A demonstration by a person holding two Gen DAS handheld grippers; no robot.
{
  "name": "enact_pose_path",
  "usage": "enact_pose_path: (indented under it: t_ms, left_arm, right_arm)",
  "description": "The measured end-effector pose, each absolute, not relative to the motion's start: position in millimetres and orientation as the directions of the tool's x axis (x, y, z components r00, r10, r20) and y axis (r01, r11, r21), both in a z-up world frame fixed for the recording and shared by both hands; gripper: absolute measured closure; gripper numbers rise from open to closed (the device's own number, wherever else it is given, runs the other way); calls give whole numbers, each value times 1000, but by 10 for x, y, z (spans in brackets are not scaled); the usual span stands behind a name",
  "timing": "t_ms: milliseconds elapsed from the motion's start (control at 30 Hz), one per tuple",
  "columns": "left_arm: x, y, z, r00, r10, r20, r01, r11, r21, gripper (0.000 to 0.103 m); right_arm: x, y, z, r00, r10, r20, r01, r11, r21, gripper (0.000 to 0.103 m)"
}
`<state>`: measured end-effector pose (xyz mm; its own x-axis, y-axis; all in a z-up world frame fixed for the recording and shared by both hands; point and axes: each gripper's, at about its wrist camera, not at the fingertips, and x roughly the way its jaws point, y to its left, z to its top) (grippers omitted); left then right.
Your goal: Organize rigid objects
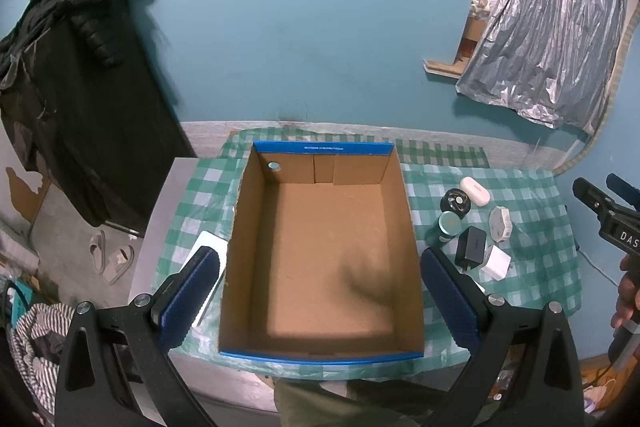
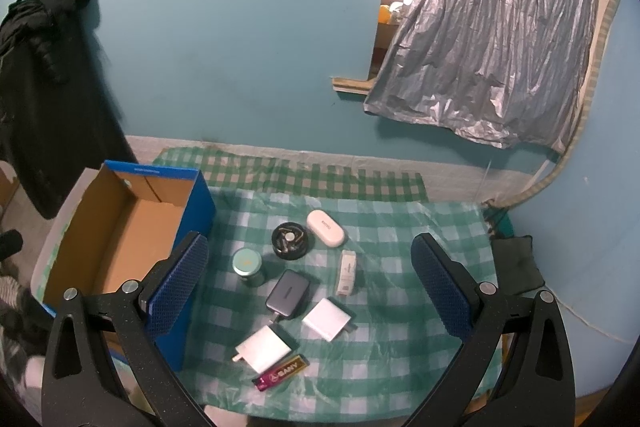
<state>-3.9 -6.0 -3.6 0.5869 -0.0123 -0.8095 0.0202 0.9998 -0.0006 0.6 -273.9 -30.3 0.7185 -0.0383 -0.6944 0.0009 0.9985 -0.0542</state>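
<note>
Left wrist view — left gripper (image 1: 320, 281) fingers spread above the blue-rimmed brown cardboard box (image 1: 320, 354); right gripper (image 2: 310, 285) fingers spread over the dark grey rectangular charger (image 2: 288, 293).

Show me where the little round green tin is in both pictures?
Left wrist view: the round green tin sits right of the cardboard box, beside the black charger.
Right wrist view: the tin sits left of centre, just right of the box.
Shared landmark: the black round dish just behind it.
</note>
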Motion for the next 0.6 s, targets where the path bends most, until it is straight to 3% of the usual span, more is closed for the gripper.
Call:
enact_pose_path:
  t_ms: [600]
  left_arm:
    - [-29,-30,-36,585,-14,-811,22,1000,-1,2]
  right_arm:
    - [21,-2750,-317,714,-35,-699,-1,999,-51,2]
